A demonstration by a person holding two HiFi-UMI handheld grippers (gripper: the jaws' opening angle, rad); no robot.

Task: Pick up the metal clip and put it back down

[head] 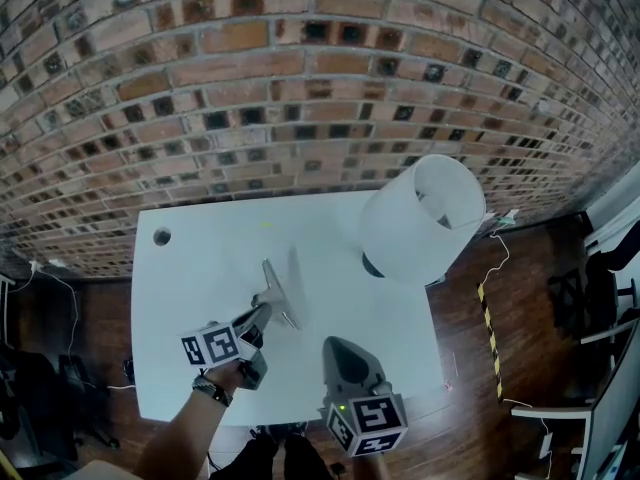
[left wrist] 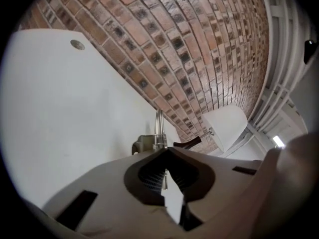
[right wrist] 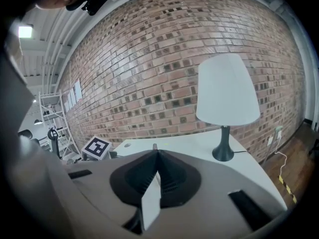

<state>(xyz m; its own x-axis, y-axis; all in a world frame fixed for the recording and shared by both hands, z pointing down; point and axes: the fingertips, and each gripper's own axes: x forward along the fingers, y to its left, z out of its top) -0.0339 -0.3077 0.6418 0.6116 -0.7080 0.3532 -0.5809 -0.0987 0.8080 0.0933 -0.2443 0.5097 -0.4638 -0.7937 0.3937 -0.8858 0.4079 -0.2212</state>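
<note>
So the left tongs (head: 262, 316) are pressed together and pinching the metal clip (head: 277, 290) by one end. The rest of the clip pokes out past the tips, towards the brick wall (head: 300, 68). In the head view it looks to be just clear of the white worktop (head: 190, 298), near the middle, with its shadow falling right beside it. The left gripper view shows the same thing: tips closed, and the clip's wire arms and sprung body sticking out in front. The right tongs (right wrist: 156, 152) are squeezed shut too, with nothing in them, and they sit at the near edge of the worktop, a bit to the right of the left ones. There's a lamp (head: 420, 218) with a white shade at the far right corner, well apart from the clip, and a small round hole (head: 161, 236) near the far left corner.
</note>
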